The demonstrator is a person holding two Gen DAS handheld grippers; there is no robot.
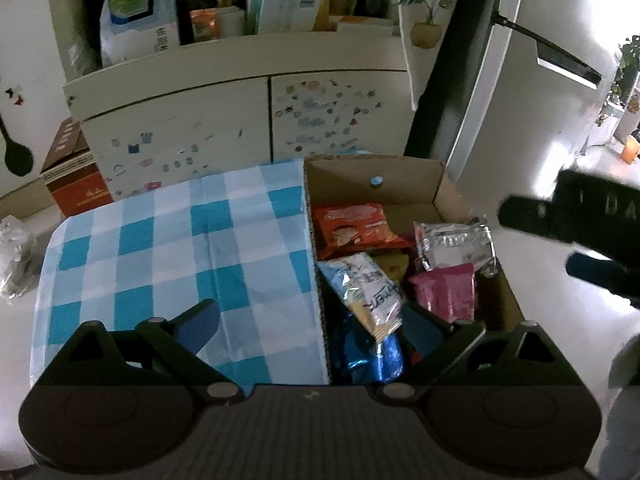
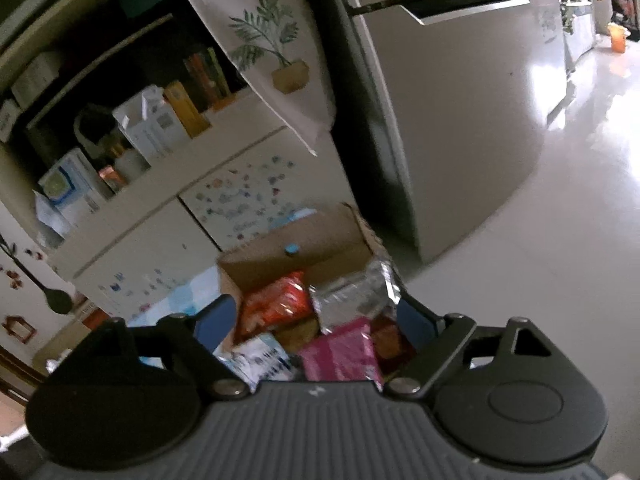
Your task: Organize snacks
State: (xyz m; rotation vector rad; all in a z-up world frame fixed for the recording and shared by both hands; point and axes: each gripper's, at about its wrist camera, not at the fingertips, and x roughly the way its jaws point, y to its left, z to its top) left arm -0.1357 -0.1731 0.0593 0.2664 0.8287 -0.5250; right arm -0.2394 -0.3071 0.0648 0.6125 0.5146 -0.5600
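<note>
Hovering wide open, empty left hand-held gripper (image 1: 310,326) just above snack packets (image 1: 368,292) inside cardboard box (image 1: 436,184).

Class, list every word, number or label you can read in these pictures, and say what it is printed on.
"DA": pale letters on the right claw, cut off at the edge.
Print on the snack packets in the cardboard box: too blurred to read.
Characters on the white bag on the shelf: too small to read.

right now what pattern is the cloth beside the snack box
Blue and white checks; the cloth shows best in the left wrist view.
</note>
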